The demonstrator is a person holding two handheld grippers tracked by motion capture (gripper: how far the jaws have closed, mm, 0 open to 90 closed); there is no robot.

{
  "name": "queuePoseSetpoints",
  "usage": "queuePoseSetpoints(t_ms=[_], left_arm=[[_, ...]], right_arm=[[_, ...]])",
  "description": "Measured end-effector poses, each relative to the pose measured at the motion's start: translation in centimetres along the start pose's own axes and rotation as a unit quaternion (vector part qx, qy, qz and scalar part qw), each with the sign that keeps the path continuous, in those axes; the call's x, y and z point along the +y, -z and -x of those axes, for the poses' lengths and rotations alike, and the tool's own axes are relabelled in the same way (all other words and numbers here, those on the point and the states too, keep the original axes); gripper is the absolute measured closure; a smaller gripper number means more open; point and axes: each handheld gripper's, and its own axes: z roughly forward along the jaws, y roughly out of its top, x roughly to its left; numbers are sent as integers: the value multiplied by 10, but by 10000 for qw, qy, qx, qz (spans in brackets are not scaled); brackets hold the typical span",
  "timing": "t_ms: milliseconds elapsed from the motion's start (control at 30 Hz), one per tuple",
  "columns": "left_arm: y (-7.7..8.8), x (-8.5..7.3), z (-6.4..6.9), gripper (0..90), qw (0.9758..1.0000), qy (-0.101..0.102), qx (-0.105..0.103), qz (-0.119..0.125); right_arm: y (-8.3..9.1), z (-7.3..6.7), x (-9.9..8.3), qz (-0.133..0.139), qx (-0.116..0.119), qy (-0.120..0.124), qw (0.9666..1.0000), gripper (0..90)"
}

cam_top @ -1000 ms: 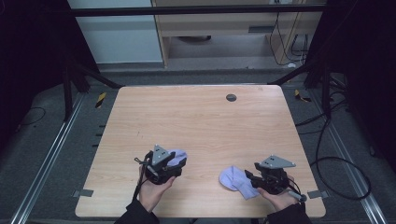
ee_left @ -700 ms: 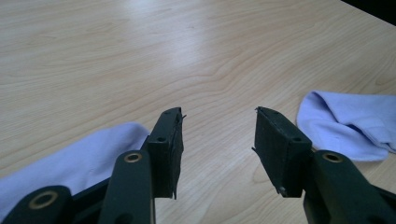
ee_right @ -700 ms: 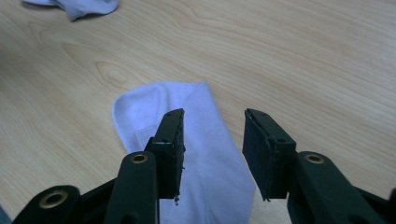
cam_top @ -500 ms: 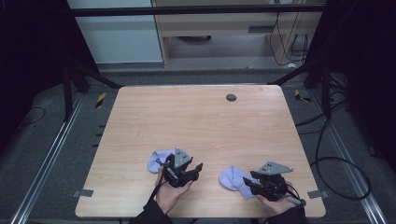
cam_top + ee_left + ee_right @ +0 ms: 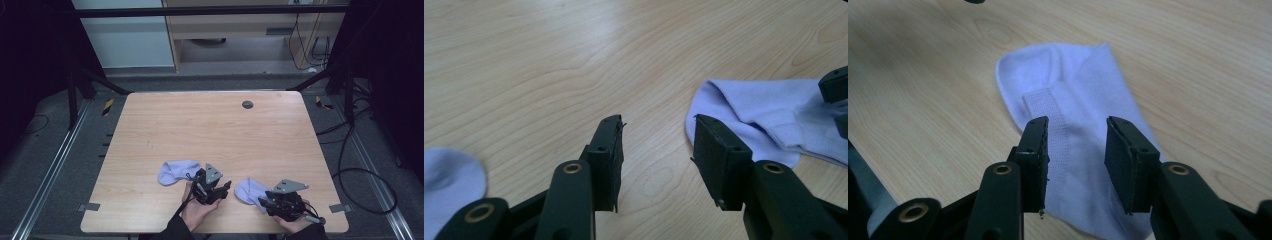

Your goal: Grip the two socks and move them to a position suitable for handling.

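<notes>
Table (image 5: 215,135): light wood, bare across its far half, with a dark round spot (image 5: 247,104) near the far edge.
Left sock (image 5: 176,171): pale lilac, flat near the front edge, just left of the left gripper (image 5: 225,186).
Right sock (image 5: 250,191): pale lilac, partly under the right gripper (image 5: 263,203).
Hands: both come in over the front edge.
Floor: grey, with black cables at the right.

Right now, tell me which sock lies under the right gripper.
The right sock, near the table's front edge: the right gripper straddles its cuff. The left sock lies apart, left of the left gripper.
</notes>
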Motion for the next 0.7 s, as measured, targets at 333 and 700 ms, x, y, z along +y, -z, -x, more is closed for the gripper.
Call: queuePoseSetpoints(t_ms=[333,700], left_arm=[[-19,-1,13,549,9997,-34,-124,-215],[-35,-4,21,558,9985,-16,-228,-492]], right_arm=[[-8,-3,-4,-235,98,81,9996,616],[-13,-5,-6,-451,115,196,9987,617]])
